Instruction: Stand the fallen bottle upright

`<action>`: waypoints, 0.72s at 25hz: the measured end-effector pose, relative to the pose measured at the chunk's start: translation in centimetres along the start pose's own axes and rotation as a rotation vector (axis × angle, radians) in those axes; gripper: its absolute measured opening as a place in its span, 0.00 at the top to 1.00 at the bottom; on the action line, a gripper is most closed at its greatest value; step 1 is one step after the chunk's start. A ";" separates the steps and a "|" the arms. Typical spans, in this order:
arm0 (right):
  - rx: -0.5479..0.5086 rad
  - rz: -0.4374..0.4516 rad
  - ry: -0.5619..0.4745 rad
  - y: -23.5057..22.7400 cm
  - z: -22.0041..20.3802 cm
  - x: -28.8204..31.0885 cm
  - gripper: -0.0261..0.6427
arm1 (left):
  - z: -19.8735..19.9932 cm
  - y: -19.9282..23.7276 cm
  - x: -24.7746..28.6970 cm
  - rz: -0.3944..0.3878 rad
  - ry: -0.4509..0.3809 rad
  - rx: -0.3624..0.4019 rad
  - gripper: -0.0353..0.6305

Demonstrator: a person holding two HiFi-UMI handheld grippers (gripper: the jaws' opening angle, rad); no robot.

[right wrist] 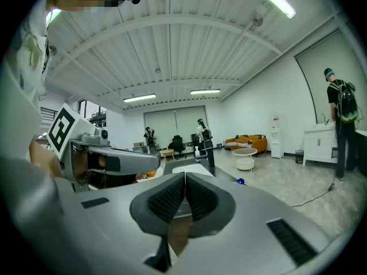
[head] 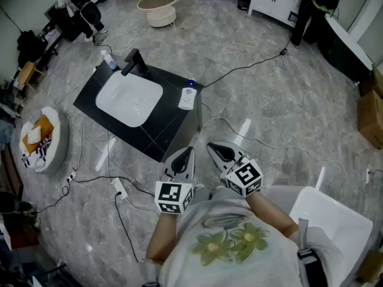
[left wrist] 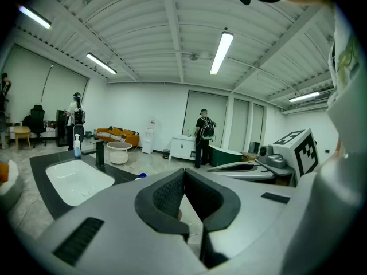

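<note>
A white bottle with a blue cap point(head: 187, 97) lies on its side at the right edge of the black counter point(head: 170, 127), beside the white sink point(head: 128, 102). Only its blue cap point(left wrist: 141, 176) shows in the left gripper view, and the same cap point(right wrist: 240, 181) shows in the right gripper view. My left gripper point(head: 184, 155) and right gripper point(head: 216, 150) are held close to my body, short of the counter's near corner. Both are shut with nothing between the jaws, seen also as the left gripper point(left wrist: 184, 172) and right gripper point(right wrist: 185, 176).
A black faucet point(head: 134, 63) and an upright spray bottle point(head: 108, 59) stand at the counter's far side. Cables cross the floor around the counter. A round cushion with items point(head: 40, 139) lies left, a white round stand point(head: 158, 8) far back, a white panel point(head: 332, 220) at lower right.
</note>
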State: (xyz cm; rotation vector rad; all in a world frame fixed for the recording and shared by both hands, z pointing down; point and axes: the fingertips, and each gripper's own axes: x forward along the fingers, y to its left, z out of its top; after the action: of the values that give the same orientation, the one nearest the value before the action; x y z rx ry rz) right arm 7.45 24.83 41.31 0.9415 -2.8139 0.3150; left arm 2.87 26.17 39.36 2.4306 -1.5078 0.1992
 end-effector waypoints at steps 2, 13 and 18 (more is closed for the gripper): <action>-0.002 -0.007 -0.005 0.3 -0.2 0.6 0.90 | -0.2 0.7 -0.2 -0.001 -0.006 -0.001 0.92; 0.049 -0.005 0.029 -0.3 -1.3 3.7 0.90 | -1.2 4.0 1.3 -0.021 -0.002 -0.022 0.92; 0.071 -0.003 0.043 -2.5 -1.4 6.3 0.90 | -1.5 6.2 3.1 -0.005 0.020 -0.036 0.92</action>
State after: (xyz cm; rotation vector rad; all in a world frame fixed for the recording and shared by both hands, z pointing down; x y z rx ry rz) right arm 4.09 19.55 44.36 0.9417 -2.7786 0.4328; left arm -1.22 21.39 42.54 2.3968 -1.4843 0.1928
